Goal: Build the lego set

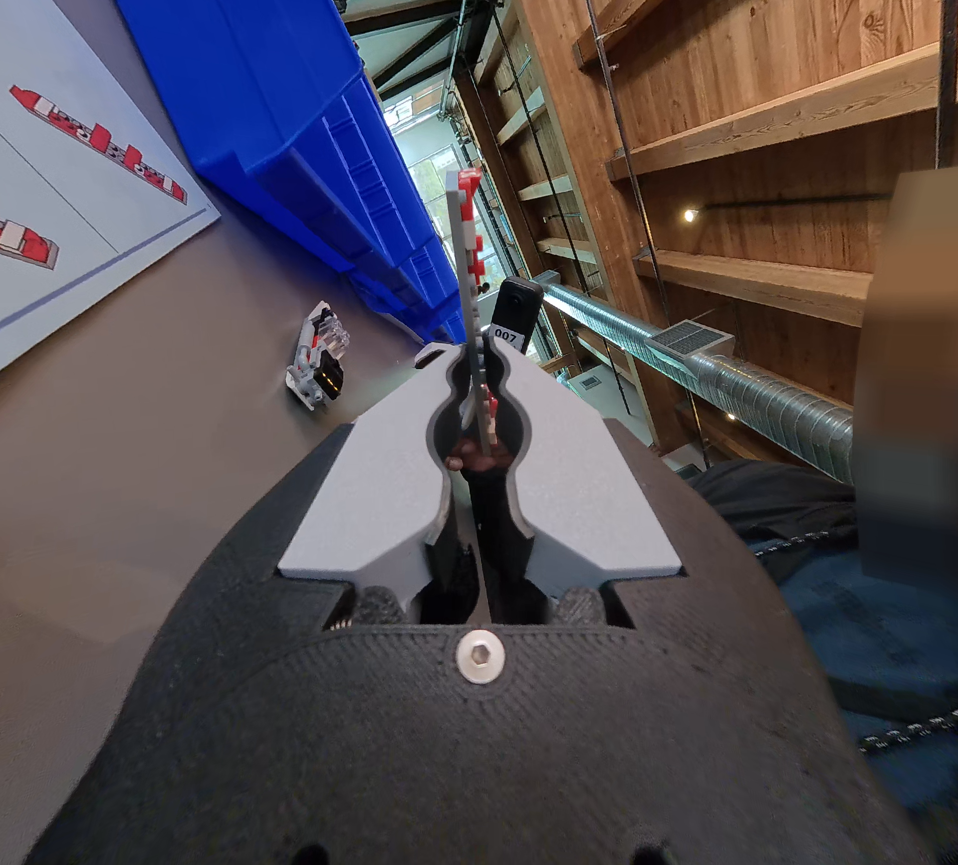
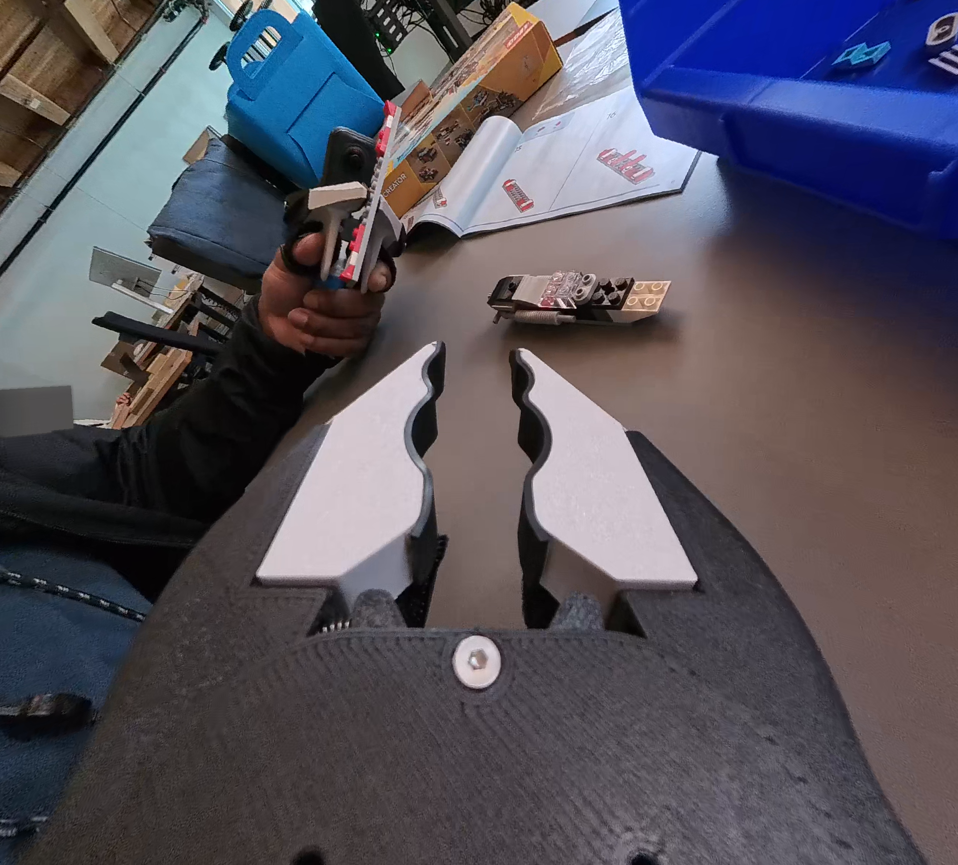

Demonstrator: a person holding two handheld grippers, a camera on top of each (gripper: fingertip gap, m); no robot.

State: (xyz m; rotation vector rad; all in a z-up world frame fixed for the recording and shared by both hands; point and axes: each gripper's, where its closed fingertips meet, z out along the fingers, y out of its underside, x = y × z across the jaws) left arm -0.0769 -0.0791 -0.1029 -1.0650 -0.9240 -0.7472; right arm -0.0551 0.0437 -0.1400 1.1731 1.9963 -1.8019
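My left gripper (image 1: 476,354) is shut on a long grey plate with red and white bricks (image 1: 465,239). It holds the plate edge-on and upright above the table. In the right wrist view the left gripper (image 2: 363,218) holds the same plate (image 2: 388,135) at the left, in a person's hand (image 2: 321,311). My right gripper (image 2: 477,353) is open and empty, low over the dark table (image 2: 726,425). A small black, grey and clear lego sub-assembly (image 2: 575,296) lies on the table just ahead of it, untouched; it also shows in the left wrist view (image 1: 319,358).
An open instruction booklet (image 2: 544,171) lies beyond the sub-assembly, and also shows in the left wrist view (image 1: 78,166). A yellow lego box (image 2: 477,88) lies behind it. Blue parts bins (image 2: 803,37) stand at the right, also seen in the left wrist view (image 1: 259,88). A blue chair (image 2: 295,88) stands off the table. Left tips to right tips: about 15 cm.
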